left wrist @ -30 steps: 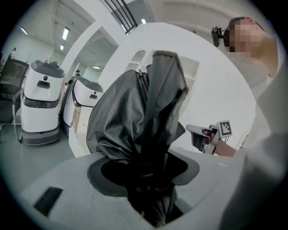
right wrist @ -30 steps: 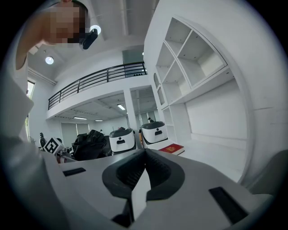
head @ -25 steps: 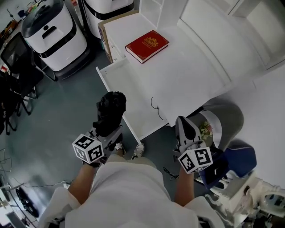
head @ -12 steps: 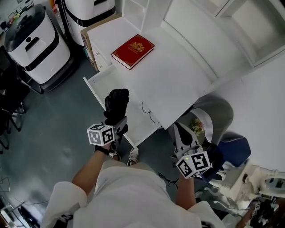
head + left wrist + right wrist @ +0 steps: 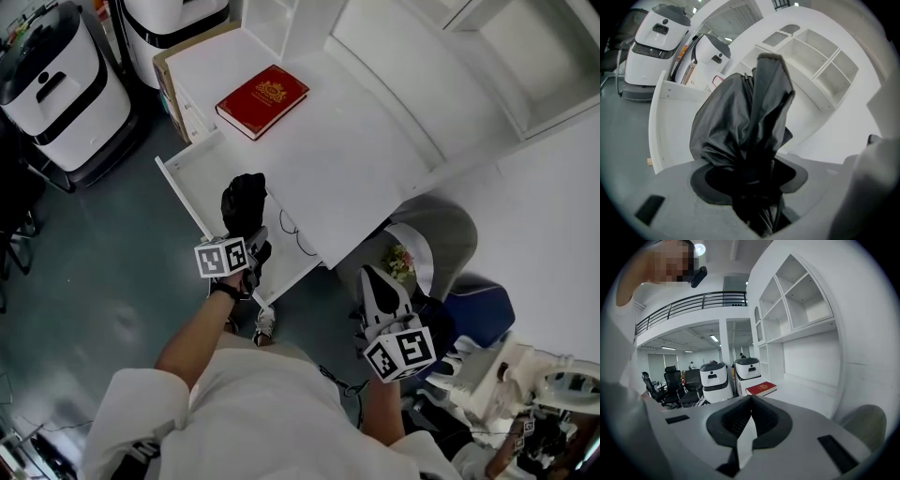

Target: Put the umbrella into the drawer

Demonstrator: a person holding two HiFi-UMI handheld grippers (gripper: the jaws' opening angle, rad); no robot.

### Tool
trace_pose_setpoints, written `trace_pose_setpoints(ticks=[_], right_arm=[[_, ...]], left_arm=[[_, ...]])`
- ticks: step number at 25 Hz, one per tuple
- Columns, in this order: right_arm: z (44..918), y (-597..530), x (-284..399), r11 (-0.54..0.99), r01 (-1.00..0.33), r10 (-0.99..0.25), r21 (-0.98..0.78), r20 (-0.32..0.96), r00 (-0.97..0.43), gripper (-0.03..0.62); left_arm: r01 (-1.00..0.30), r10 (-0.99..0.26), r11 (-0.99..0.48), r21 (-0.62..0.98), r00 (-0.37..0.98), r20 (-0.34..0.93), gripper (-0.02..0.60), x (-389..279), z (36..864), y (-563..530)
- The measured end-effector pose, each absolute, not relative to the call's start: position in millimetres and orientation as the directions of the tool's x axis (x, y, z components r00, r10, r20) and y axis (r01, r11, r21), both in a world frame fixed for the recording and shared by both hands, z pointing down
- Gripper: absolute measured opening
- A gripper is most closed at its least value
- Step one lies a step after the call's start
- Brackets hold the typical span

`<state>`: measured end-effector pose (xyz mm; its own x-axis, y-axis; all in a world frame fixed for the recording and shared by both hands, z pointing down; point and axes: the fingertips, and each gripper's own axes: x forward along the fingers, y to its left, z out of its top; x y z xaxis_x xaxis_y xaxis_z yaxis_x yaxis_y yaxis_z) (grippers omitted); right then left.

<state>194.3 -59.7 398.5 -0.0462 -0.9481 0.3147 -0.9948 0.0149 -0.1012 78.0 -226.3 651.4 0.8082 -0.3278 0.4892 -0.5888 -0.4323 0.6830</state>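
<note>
One black umbrella point(image 5: 244, 199) between jaws of left hand-held gripper point(image 5: 251, 239), over drawer point(image 5: 192, 183)

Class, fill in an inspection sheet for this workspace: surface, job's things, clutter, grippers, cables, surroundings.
Surface: white desk, with its drawer pulled open.
Job's things: black folded umbrella, held above the open drawer and not yet laid in it.
Clutter: red book lying flat on the desk.
Grippers: left gripper shut on the umbrella; right gripper has its jaws together and holds nothing.
Cables: thin dark cord looped on the desk near the drawer.
Surroundings: white machines on the floor; wall shelves.
</note>
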Motion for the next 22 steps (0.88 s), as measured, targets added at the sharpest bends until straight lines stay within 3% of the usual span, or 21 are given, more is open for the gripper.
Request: trace_pose_setpoints(ticks=[22], right_arm=[[420,-34,244,-0.02,-0.996,-0.931,-0.086,0.366,-0.013,0.0]], left_arm=[[-0.737,-0.352,-0.048,0.674,0.644,0.679,0.239,91,747,-252]])
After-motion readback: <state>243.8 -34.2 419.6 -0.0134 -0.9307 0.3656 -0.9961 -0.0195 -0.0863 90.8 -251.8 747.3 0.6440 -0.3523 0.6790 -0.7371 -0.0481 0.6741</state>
